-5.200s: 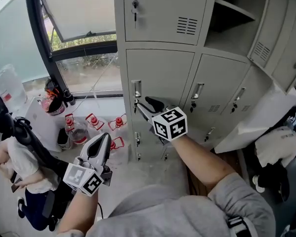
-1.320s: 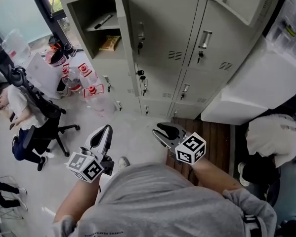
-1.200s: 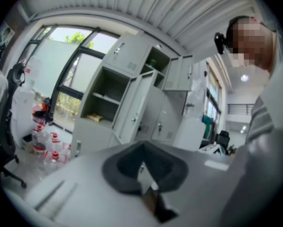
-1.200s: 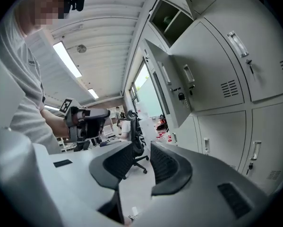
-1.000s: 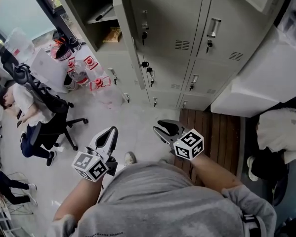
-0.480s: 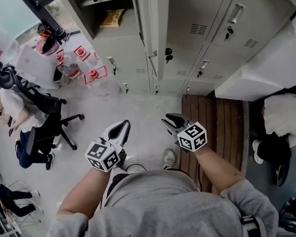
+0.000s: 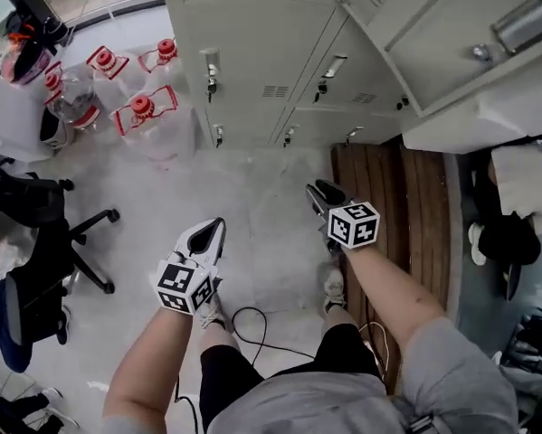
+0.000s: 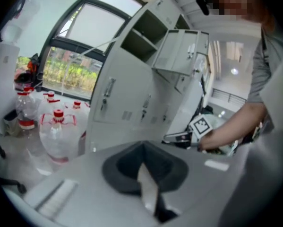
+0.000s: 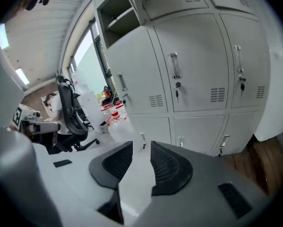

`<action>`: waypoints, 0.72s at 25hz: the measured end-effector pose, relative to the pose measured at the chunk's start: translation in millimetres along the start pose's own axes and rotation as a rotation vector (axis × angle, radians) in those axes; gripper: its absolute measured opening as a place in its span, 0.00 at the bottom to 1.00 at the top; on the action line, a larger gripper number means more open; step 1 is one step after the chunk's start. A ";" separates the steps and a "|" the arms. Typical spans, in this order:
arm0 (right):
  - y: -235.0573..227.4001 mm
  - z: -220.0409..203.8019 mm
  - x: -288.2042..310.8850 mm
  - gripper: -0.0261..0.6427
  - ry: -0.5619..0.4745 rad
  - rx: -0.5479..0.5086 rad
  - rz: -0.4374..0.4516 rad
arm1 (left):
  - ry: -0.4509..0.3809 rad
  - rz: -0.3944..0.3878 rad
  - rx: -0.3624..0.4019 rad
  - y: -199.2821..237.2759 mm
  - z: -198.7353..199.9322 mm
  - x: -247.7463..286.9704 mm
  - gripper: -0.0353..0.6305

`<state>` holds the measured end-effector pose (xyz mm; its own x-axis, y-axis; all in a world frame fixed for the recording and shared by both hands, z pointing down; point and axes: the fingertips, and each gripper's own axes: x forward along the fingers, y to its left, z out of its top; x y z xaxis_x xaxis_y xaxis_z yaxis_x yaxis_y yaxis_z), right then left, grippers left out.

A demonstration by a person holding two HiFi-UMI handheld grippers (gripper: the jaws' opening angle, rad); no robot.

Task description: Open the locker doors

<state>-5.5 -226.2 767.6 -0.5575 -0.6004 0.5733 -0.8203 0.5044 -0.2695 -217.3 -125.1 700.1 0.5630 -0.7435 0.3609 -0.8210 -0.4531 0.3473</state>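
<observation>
The grey lockers (image 7: 252, 52) fill the top of the head view, their lower doors closed with handles (image 7: 211, 67) showing. One door (image 7: 451, 34) at the upper right stands swung out. In the right gripper view an open compartment (image 9: 116, 14) sits at the upper left above closed doors (image 9: 193, 65). Both grippers hang low over the floor, well short of the lockers. My left gripper (image 7: 218, 226) (image 8: 142, 145) has its tips together and holds nothing. My right gripper (image 7: 318, 188) (image 9: 142, 148) shows a gap between its pads, with nothing in it.
Several water bottles (image 7: 139, 116) stand on the floor left of the lockers. An office chair (image 7: 35, 215) is at the far left. A wooden platform (image 7: 388, 197) lies to the right of my feet. A cable (image 7: 252, 324) runs across the floor.
The view has tipped further down and the lockers have slid to the top of the frame. Both grippers stay low, away from the doors. Earlier my right gripper was at a door handle.
</observation>
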 end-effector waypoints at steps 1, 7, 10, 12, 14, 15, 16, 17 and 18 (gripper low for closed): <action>-13.7 -12.7 19.9 0.21 -0.003 -0.002 -0.022 | 0.007 0.002 0.001 11.4 -20.5 10.1 0.06; -109.7 -89.2 128.6 0.22 0.029 -0.110 -0.105 | 0.032 0.004 -0.009 51.0 -139.2 99.1 0.06; -149.0 -106.7 170.4 0.23 0.028 -0.135 -0.131 | 0.041 0.003 -0.018 71.3 -176.5 143.5 0.06; -168.3 -110.7 190.9 0.23 0.026 -0.148 -0.137 | 0.051 0.005 -0.035 82.5 -193.3 170.9 0.06; -180.0 -110.8 207.8 0.24 0.023 -0.153 -0.130 | 0.062 0.004 -0.043 88.0 -203.8 194.6 0.06; -184.1 -107.5 216.8 0.24 0.015 -0.156 -0.124 | 0.062 0.002 -0.041 90.9 -205.7 206.5 0.06; -187.7 -101.5 226.9 0.24 0.003 -0.160 -0.120 | 0.057 0.000 -0.033 94.9 -205.7 218.9 0.06; -190.9 -94.8 237.5 0.25 -0.011 -0.163 -0.118 | 0.051 -0.003 -0.023 99.4 -205.4 231.2 0.06; -193.9 -89.3 247.9 0.25 -0.022 -0.164 -0.118 | 0.046 -0.006 -0.014 103.9 -205.8 242.5 0.06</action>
<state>26.7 -417.5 1031.1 -0.4628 -0.6740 0.5757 -0.8494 0.5230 -0.0705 -146.6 -251.2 1001.8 0.5716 -0.7176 0.3979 -0.8166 -0.4502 0.3612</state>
